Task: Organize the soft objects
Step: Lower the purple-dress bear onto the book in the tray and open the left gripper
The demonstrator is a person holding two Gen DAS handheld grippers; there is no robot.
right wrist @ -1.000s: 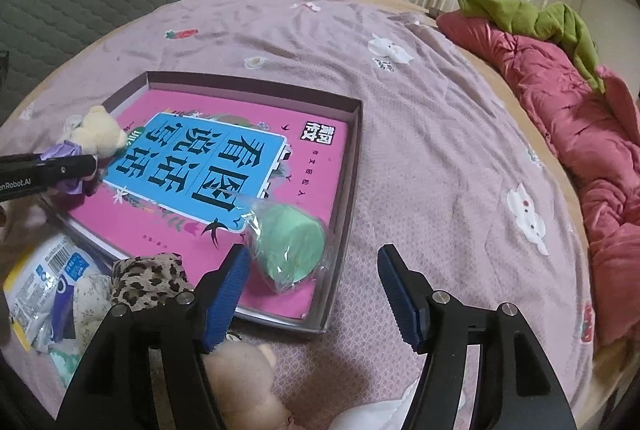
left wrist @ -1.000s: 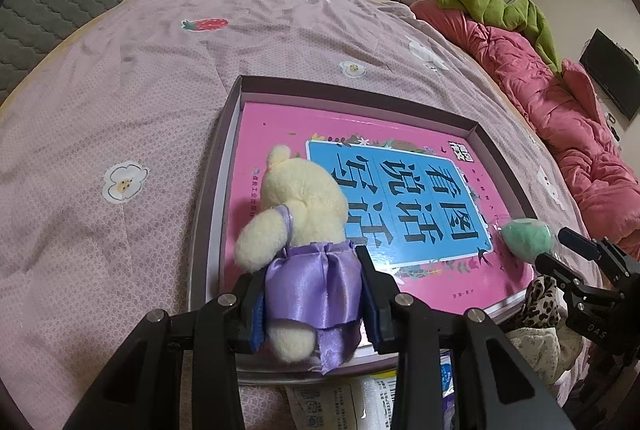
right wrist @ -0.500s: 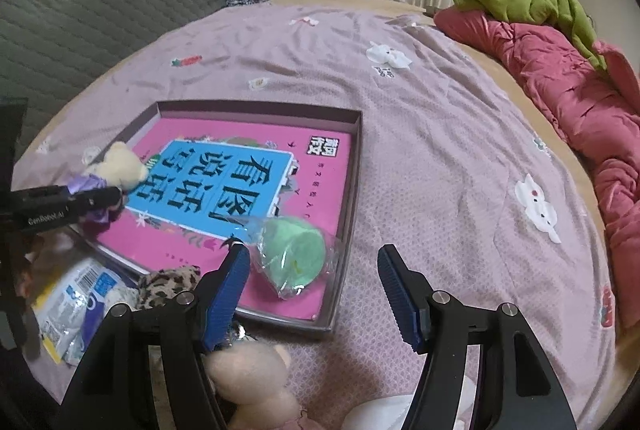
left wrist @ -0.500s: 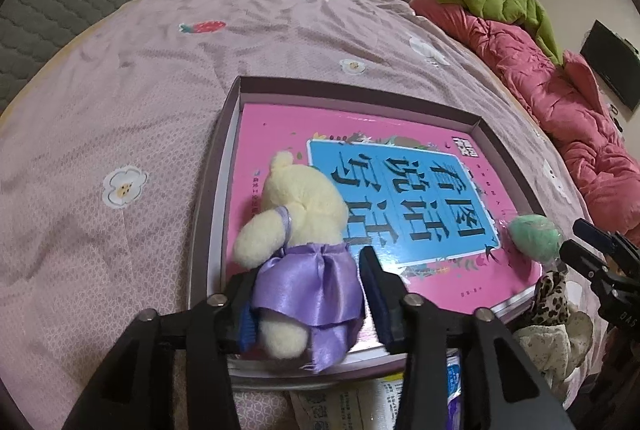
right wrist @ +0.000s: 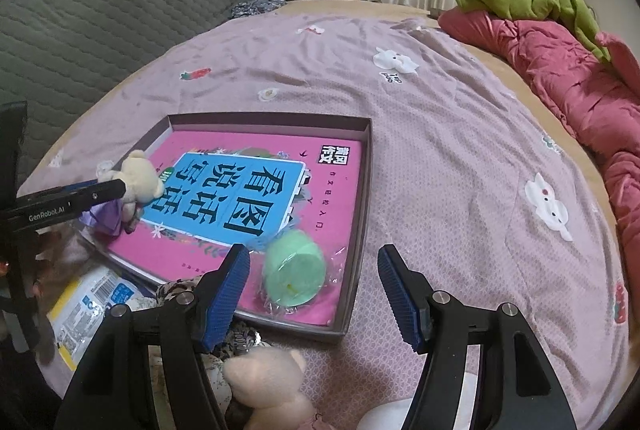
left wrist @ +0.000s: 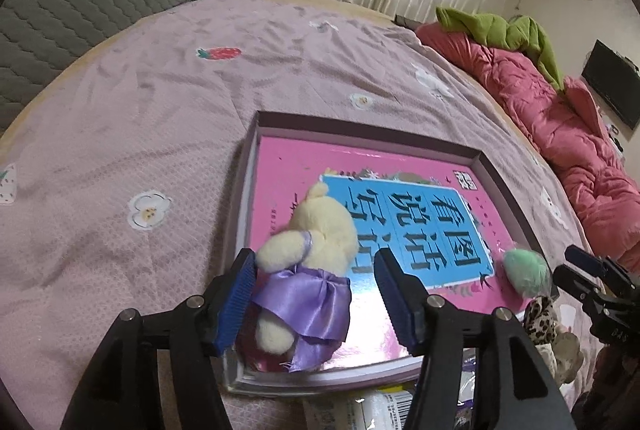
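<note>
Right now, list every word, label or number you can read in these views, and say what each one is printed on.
"看图说话写话" – blue panel of the pink book lying in the box.
"GenRobot.AI" – side of the left tool.
"ipp" – beside the white animal print on the bedsheet; a second line below it is too blurred.
Small print on the book cover and the blue-and-white packet with a barcode: too small to read.
</note>
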